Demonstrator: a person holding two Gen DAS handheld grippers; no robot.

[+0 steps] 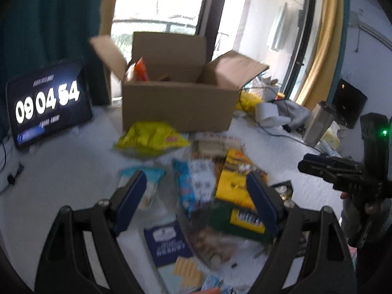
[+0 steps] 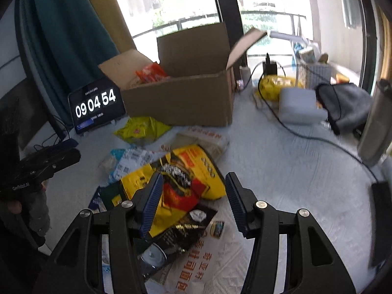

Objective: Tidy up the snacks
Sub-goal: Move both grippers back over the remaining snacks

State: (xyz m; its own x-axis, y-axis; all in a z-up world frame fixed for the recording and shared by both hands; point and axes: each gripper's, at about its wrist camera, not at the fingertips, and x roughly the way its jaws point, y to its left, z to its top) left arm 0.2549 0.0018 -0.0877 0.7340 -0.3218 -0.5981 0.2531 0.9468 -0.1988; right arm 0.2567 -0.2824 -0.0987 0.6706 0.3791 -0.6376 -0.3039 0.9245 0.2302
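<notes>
Both grippers are held with fingers wide and nothing between them: the left gripper (image 1: 196, 193) above the blue-white packet (image 1: 196, 183), the right gripper (image 2: 193, 196) above the yellow snack bag (image 2: 181, 176). The snack pile is spread on the surface (image 2: 281, 166) in front of the open cardboard box (image 2: 181, 98). The bags are judged light, soft, crinkly and slippery; a pinch across a flat sealed edge is advised, not the puffed middle.

Black gripper (image 2: 193, 196) frames, ribbed blue pads (image 2: 153, 201) (silver screws).
</notes>
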